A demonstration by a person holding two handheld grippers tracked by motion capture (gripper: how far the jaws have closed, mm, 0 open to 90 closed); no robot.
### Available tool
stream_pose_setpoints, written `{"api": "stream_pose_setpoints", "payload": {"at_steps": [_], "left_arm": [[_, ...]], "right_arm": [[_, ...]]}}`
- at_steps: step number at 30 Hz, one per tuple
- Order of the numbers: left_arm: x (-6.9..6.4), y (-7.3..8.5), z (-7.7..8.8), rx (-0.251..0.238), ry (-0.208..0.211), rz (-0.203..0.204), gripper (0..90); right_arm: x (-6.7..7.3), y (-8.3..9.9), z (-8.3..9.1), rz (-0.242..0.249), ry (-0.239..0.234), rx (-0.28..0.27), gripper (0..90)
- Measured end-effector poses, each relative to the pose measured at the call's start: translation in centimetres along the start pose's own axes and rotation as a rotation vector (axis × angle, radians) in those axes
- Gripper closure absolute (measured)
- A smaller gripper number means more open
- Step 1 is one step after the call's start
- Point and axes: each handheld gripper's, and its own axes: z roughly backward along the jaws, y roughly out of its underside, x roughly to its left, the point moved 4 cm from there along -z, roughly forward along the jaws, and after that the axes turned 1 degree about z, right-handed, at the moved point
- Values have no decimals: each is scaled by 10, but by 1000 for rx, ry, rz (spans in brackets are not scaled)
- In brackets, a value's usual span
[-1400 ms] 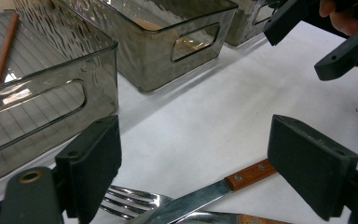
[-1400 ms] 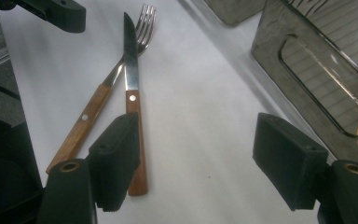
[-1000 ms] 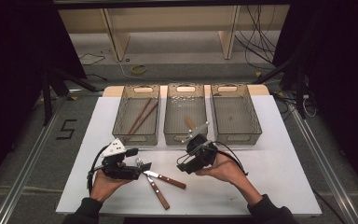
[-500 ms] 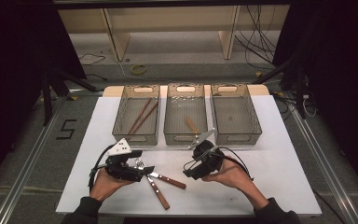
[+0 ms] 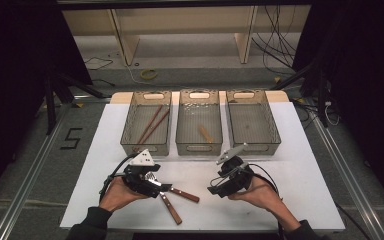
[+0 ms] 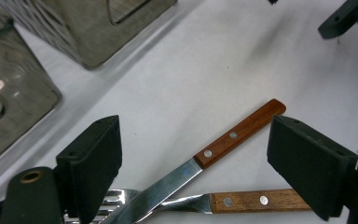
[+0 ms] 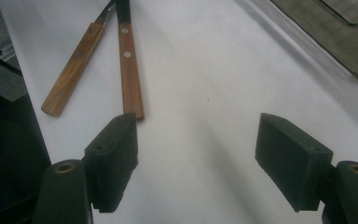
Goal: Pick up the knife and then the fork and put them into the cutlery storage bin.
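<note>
Jaws gape wide and empty on both my left gripper [image 6: 196,163] and my right gripper [image 7: 198,163], with the crossed knife [image 6: 205,156] and fork [image 6: 242,201] at six o'clock on the white table [image 5: 300,150], between them.

My jaws black, matte. Between my left jaws: knife [image 6: 223,147], reddish-brown wood handle, silver rivets, steel blade; fork [image 6: 242,201], paler brown handle. White table [image 5: 300,165]. Beyond jaws: grey translucent bins [image 5: 199,122], perforated pattern.
</note>
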Motion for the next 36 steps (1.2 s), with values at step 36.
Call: {"api": "stream_pose_setpoints", "payload": {"at_steps": [36], "left_arm": [[-10, -6, -51, 411, 96, -282, 485]], "right_arm": [[-4, 15, 9, -15, -8, -1, 316]]}}
